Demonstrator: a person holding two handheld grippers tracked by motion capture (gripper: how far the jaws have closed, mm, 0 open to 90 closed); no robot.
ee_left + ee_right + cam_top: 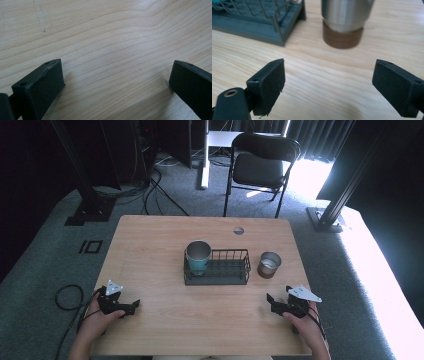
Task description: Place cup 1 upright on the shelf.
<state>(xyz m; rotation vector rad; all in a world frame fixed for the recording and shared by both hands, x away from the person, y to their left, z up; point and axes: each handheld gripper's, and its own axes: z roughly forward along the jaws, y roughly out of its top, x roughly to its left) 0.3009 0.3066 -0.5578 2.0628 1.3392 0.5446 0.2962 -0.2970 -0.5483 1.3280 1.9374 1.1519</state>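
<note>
One teal cup [198,257] already stands in the wire rack [227,271]. The brown-based cup [269,265] waits on the table [160,245], just right of the rack. Right gripper [274,303] and left gripper [129,307] both rest wide open, empty.

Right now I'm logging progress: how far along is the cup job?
Done: one cup stands in the rack. In hand: nothing; the left hand-held gripper and right hand-held gripper are open, and the right one faces the brown-based cup. Left: that cup stands on the table beside the rack.
</note>
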